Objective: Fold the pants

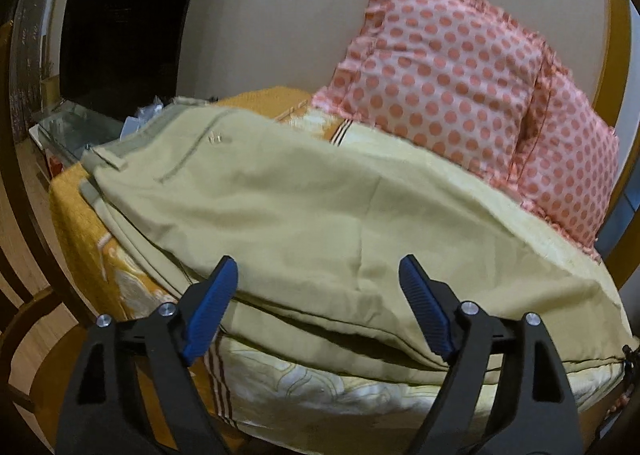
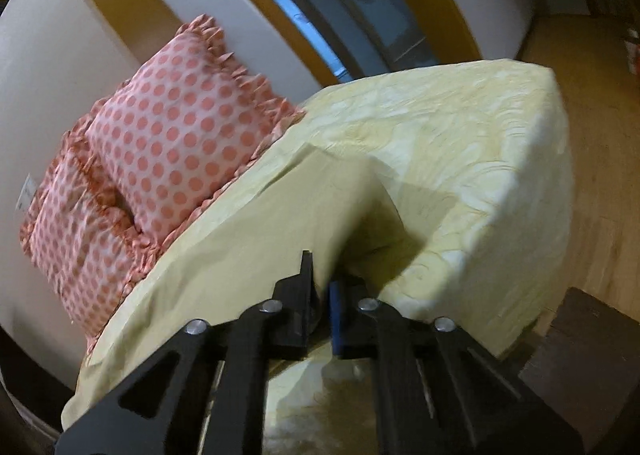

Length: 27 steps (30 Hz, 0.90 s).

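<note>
Right now we hold two tongs over a bed (image 2: 500,127) with a pale yellow cover. The pants (image 1: 304,215) are light green-tan and they lie spread out long across the bed. Their waistband (image 1: 132,139) is at the far left end in the left wrist view, and it rests on an orange-yellow blanket (image 1: 84,223). The legs run toward the right side of that view. We see layers of cloth stacked along the near edge of the pants, one on top of the other.

Our left tongs (image 1: 318,287) are spread wide. The blue pads (image 1: 424,303) point at the near edge of the pants, with one pad on each side of a smooth patch of cloth. We cannot tell if the pads touch the cloth, and nothing is pinched between them.

Our right tongs (image 2: 322,287) are closed tight on the pants. A flap of the pants' cloth (image 2: 280,223) goes up from between the jaws and slopes away from us. It casts a dark shadow on the bed cover to the right.

Two pink pillows with orange dots (image 1: 452,83) lean on the wall behind the pants. Their frilly edges touch the far side of the cloth. In the left wrist view, a dark screen (image 1: 120,31) stands at the back left. In the right wrist view, a wooden floor (image 2: 604,151) shows beside the bed.
</note>
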### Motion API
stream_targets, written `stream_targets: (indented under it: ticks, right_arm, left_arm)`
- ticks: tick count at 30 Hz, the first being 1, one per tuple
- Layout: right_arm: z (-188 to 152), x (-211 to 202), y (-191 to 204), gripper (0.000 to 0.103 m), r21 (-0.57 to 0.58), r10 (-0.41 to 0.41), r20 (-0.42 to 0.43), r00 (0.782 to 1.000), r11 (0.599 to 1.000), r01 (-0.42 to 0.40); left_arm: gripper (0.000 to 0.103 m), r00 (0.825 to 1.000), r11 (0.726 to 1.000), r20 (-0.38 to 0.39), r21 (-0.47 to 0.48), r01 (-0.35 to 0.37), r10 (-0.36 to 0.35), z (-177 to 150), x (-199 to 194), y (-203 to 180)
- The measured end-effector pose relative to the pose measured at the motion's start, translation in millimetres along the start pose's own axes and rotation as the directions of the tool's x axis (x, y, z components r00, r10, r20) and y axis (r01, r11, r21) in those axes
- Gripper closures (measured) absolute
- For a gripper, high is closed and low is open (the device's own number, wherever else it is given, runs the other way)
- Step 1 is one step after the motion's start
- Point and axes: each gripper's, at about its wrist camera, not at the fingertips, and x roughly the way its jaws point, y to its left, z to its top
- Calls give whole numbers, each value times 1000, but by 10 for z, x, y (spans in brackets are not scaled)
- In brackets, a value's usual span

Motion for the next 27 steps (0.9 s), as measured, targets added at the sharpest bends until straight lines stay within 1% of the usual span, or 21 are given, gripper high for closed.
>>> stream_targets:
  ticks: [2,4,6,8,9,11,12,13,14,15,17,18,19,20,21,22,23,24,25,26,27]
  right_arm:
    - [48,33,125,97,-48,4,15,1000,999,-3]
    - [115,21,395,98,-106,59,27,998,993,-55]
    - [145,4,770,98,-169,148,21,989,975,-142]
    - [66,-22,1343,98,-256,286,-23,958,924,-283]
    - [-9,-29,1601,98,-290,346,-58,936,892,-348]
    - [-247,-31,2124,98,-344,456,-158,876,806,-482]
    - [-406,-23,2380,98,-366,498,-220,839,755,-544]
    - [-661,-7,2696,98,-392,530,-306,791,687,-612]
    - [-847,7,2878,98,-406,540,-364,759,641,-651]
    - [-1160,41,3115,98,-418,538,-463,705,569,-709]
    - [-1635,93,3365,97,-446,462,-609,645,474,-759]
    - [-1878,122,3459,97,-467,395,-674,624,427,-774]
    - [-2146,126,3506,94,-494,310,-727,612,382,-781]
    - [-2268,113,3506,87,-505,274,-747,606,359,-785]
    - [-2340,78,3485,83,-506,260,-758,598,344,-791]
    - [-2337,35,3462,70,-496,275,-760,589,341,-799]
    - [-2269,-7,3433,59,-478,309,-755,579,346,-808]
    - [-2173,-36,3399,57,-468,348,-736,580,357,-808]
    - [-2057,-53,3366,57,-463,391,-707,589,374,-804]
    - [-2000,-36,3375,57,-470,407,-683,606,391,-791]
    - [-1958,-14,3372,57,-491,403,-654,640,417,-765]
  left_arm:
    - [15,1000,1000,4,13,-17,17,-35,31,-8]
    - [11,1000,1000,2,16,-14,14,-55,48,5]
    - [8,1000,1000,-1,7,-10,10,-83,69,24]
    - [7,1000,1000,8,12,-16,16,-103,71,26]
    - [7,1000,1000,11,16,-22,22,-112,66,17]
    - [7,1000,1000,15,5,-22,22,-115,52,15]
    - [7,1000,1000,18,-7,-15,15,-111,36,28]
    - [7,1000,1000,23,-23,-8,9,-105,18,44]
    - [7,1000,999,27,-39,-4,5,-102,-3,69]
    - [7,1000,999,30,-52,-3,4,-95,-15,89]
    - [7,999,997,38,-75,-16,19,-90,-53,172]
    - [7,999,996,41,-80,-27,30,-83,-63,198]
    - [7,998,995,44,-88,-44,48,-80,-77,261]
    - [7,997,994,47,-97,-57,62,-82,-89,320]
    - [7,996,992,50,-107,-65,71,-72,-97,375]
    - [7,995,990,55,-123,-75,82,-68,-107,446]
    - [7,994,987,57,-137,-82,90,-67,-106,505]
    - [7,994,986,58,-147,-85,95,-59,-102,541]
    - [7,994,982,56,-170,-88,99,-55,-87,609]
    - [7,994,980,54,-181,-86,97,-56,-79,640]
    - [7,995,977,51,-199,-75,87,-50,-60,688]
